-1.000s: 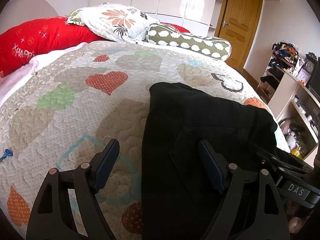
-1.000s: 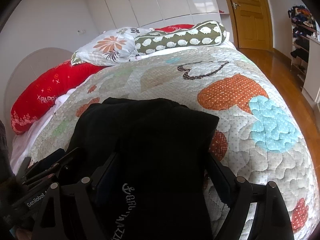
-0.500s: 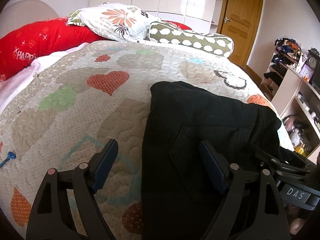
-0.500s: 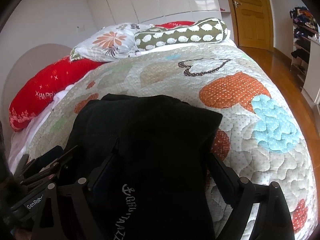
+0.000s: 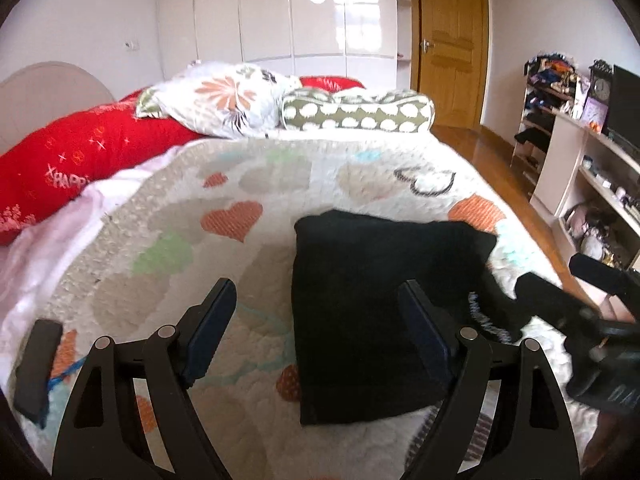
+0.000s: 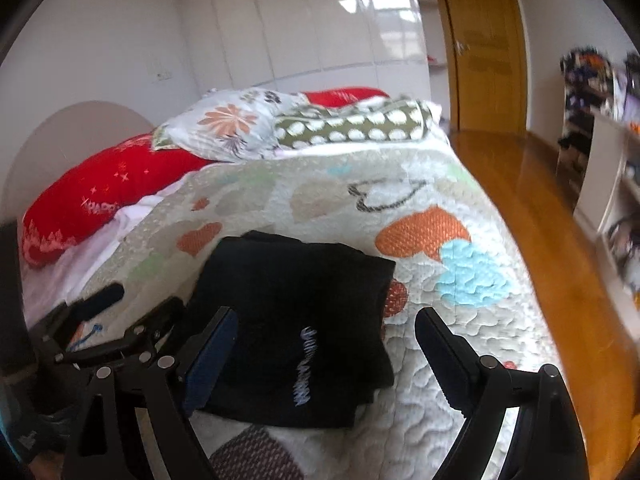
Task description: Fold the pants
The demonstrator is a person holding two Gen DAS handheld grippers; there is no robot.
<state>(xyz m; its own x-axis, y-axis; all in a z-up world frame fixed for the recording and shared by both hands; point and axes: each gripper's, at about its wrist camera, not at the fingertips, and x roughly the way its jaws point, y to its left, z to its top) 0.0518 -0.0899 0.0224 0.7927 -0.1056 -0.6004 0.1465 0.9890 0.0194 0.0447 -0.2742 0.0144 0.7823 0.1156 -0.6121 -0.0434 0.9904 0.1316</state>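
Black pants [image 5: 372,312] lie folded into a compact rectangle on the heart-patterned quilt [image 5: 180,272], near the bed's front right. White lettering shows on the top layer [image 6: 304,364]. My left gripper [image 5: 316,292] hovers open above the pants' left edge, nothing between its fingers. My right gripper [image 6: 326,316] also stands open above the pants [image 6: 296,312], clear of the cloth. Each gripper shows in the other's view: the right one [image 5: 560,308] at the pants' right side, the left one [image 6: 120,320] at their left.
Red pillow [image 5: 72,160], floral pillow [image 5: 224,100] and spotted bolster [image 5: 356,112] line the bed's head. A dark flat object [image 5: 38,368] lies at the quilt's left edge. Wooden floor [image 6: 540,220], a door [image 5: 452,40] and cluttered shelves [image 5: 592,184] are to the right.
Both grippers have risen and drawn back from the pants. The folded pants now look smaller and lower, with their near edge in sight. The jaws stay wide.
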